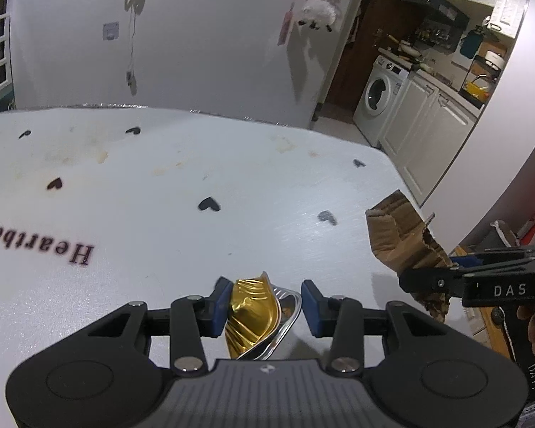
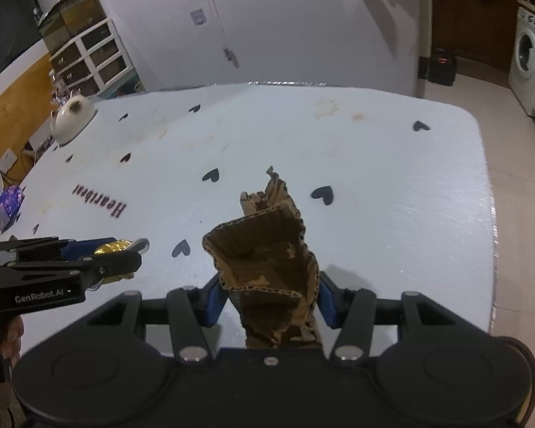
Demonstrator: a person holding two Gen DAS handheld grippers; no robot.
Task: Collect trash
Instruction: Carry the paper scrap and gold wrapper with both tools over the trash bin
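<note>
Trash sits in both your grippers above the white table [image 2: 392, 185]: your left gripper [image 1: 265, 308] loosely brackets a crushed gold foil tray [image 1: 253, 315], while your right gripper [image 2: 269, 301] pinches torn cardboard [image 2: 267, 260]. At 9 o'clock, a white teapot [image 2: 71, 116].

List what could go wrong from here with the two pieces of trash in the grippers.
1. The gold foil wrapper touches only one pad of the left gripper; a gap shows at the other, so it may drop onto the table.
2. The torn cardboard piece in the right gripper is ragged and crumpled; it might tear or slip when carried.
3. Both grippers sit close together, so they may collide.
</note>
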